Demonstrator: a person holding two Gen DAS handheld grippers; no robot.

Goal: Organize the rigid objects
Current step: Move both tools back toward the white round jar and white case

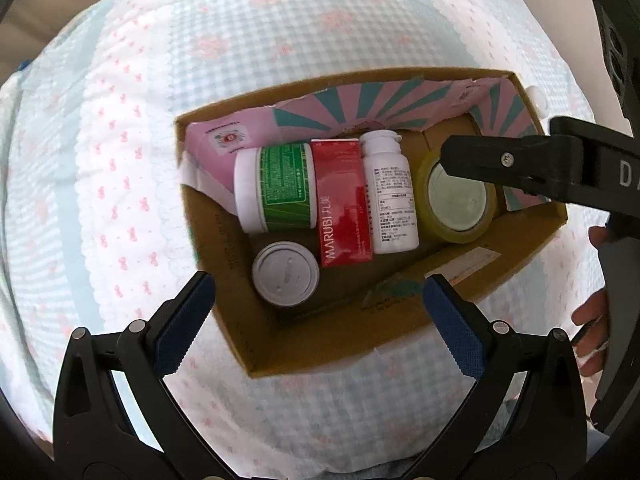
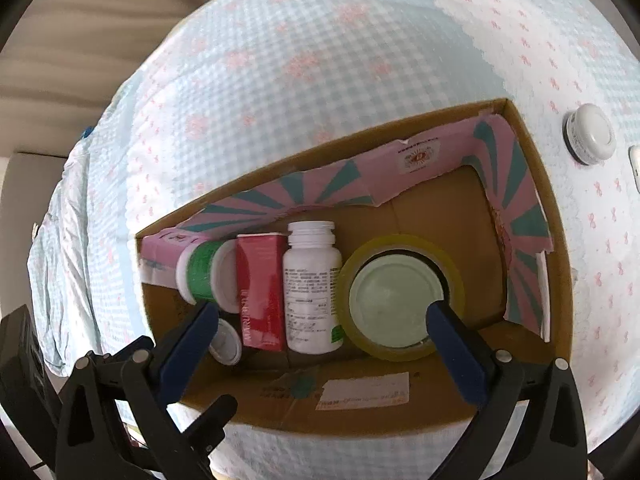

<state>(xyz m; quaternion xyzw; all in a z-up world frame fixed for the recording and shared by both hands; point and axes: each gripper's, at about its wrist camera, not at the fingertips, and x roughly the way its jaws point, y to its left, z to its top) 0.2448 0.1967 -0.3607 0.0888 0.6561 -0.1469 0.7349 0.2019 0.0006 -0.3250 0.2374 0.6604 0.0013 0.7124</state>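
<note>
Rigid objects, packed lot: we list five pieces inside the cardboard box, which sits on a bed with a blue gingham and pink-bow cover.

Back row, lying flat and side by side, long axes parallel:
- green-labelled jar, white lid end toward the box's left wall;
- red carton, marked MARUBI, lettering running along its length;
- white bottle, cap pointing to the far, pink-lined wall.

We judge they are laid down and shouldered together so that none rolls and floor space is saved.

Right of the bottle: tape roll, propped on edge and tilted, its open core facing up toward us.

Near corner: small white-lidded jar, upright, lid up, apart from the row.

Outside the box, on the cover near its far right corner: one round white-capped jar, which we judge not yet put away.

Left claw: spread wide, holding nothing, hovering over the near box wall.

Right claw: spread wide, empty, fingers reaching over the tape roll.
</note>
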